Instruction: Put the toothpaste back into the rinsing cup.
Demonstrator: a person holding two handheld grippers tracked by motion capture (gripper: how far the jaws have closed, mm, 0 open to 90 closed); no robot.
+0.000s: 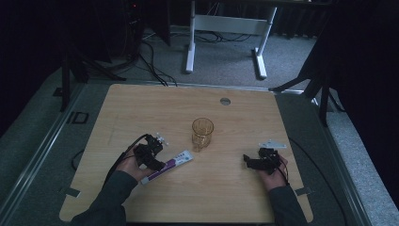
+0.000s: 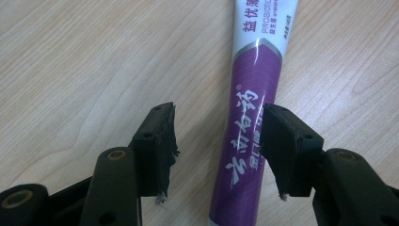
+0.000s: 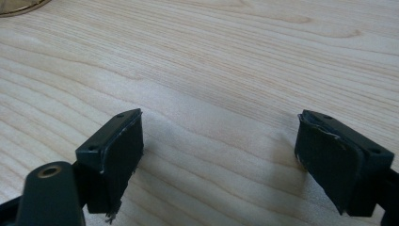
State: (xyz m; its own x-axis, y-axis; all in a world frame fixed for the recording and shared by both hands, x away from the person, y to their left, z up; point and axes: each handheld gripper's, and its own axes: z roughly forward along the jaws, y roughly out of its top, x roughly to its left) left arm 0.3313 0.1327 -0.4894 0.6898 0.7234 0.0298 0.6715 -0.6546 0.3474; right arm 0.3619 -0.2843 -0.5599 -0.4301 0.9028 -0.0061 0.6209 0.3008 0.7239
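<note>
Here pale wood table [image 1: 226, 188], grey carpet [image 1: 226, 52], dark surroundings.

My light wooden surface [image 1: 141, 103] fills the middle of the frame on grey carpet [image 1: 226, 66]; a white desk frame [image 1: 226, 28] stands top centre, black curtains [image 1: 367, 70] darken both sides.

Glossy purple-and-white plastic tube [image 2: 249, 117], matt pale wood-grain table [image 2: 70, 61], ribbed amber glass cup [image 1: 202, 133]
</note>
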